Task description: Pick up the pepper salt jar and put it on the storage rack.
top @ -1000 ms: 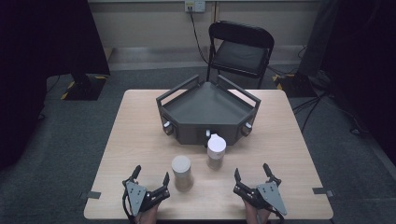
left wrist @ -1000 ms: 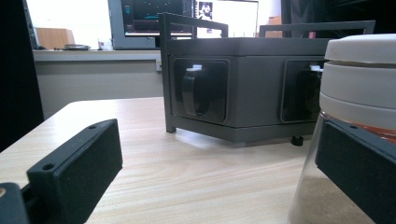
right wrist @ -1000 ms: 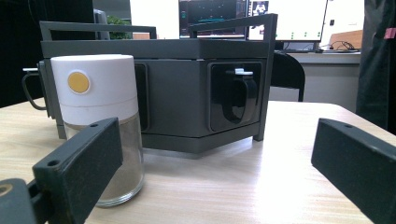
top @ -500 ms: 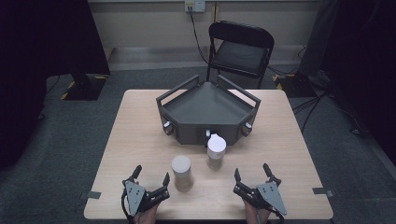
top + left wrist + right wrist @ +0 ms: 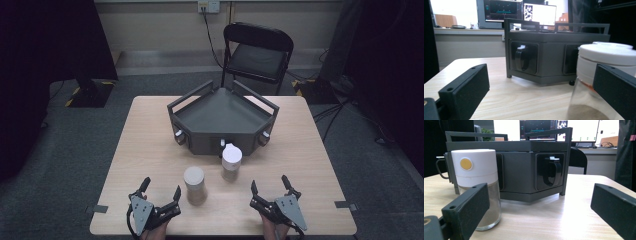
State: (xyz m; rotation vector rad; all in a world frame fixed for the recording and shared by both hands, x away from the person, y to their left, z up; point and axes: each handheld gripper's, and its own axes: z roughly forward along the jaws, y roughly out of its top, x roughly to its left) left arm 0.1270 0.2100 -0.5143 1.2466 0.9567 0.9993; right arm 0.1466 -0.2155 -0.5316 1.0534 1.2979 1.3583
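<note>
Two glass jars with white lids stand on the wooden table (image 5: 145, 150) in front of a dark grey angular rack (image 5: 222, 117). The nearer jar (image 5: 194, 184) is just right of my left gripper (image 5: 161, 186); the other jar (image 5: 231, 161) stands close to the rack. My left gripper (image 5: 540, 82) is open, and the near jar (image 5: 604, 57) sits partly behind its right jaw. My right gripper (image 5: 269, 183) rests near the front edge, also open. In the right gripper view the gripper (image 5: 540, 195) is empty, and the jar (image 5: 475, 182) with a yellow dot stands beyond its left jaw.
A black folding chair (image 5: 260, 50) stands behind the table. The rack (image 5: 531, 167) has raised rails and dark handles set in its sides. Monitors (image 5: 524, 12) glow on a far desk. Bare wood lies between the two grippers.
</note>
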